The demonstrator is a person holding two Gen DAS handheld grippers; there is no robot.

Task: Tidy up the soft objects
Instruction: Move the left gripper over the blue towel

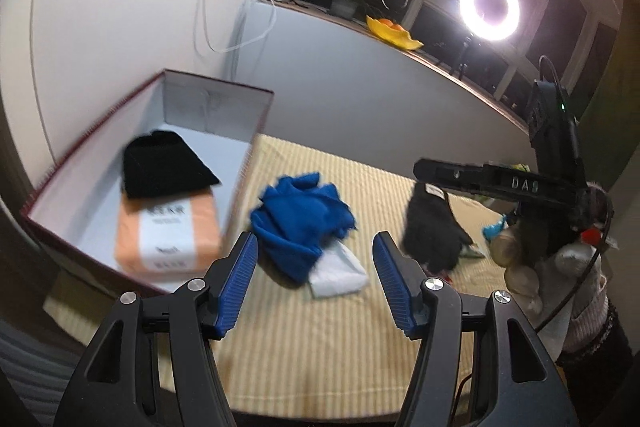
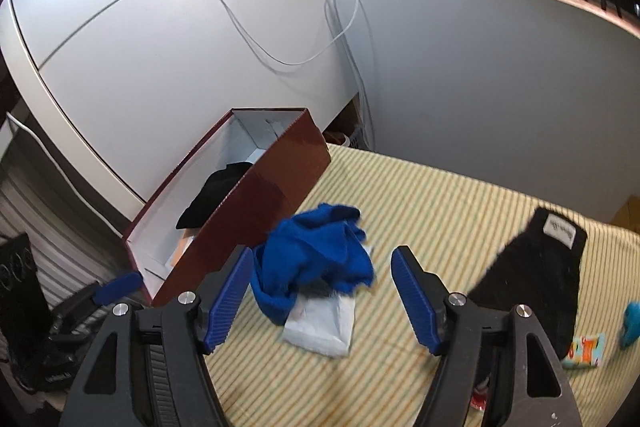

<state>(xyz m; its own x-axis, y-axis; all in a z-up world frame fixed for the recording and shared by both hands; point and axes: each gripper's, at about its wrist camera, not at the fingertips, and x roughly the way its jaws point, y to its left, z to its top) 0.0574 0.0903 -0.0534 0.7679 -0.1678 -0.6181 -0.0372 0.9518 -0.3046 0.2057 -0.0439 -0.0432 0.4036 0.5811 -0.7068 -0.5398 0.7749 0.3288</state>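
With both the left gripper [image 1: 316, 281] and right gripper [image 2: 322, 297] spread and holding nothing, the crumpled blue cloth [image 2: 316, 259] at frame centre, beside the box [image 2: 256, 211], wants a deep pinch through its bunched middle, clear of the white packet [image 2: 320, 327] beneath.

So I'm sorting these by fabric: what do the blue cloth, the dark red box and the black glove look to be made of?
Blue cloth: soft fleece or knit, matte, fuzzy at its crumpled edges. Dark red box: stiff cardboard, slightly glossy outside, plain white inside. Black glove: probably knit or fleece, matte, with a sewn white label; blur hides the weave.
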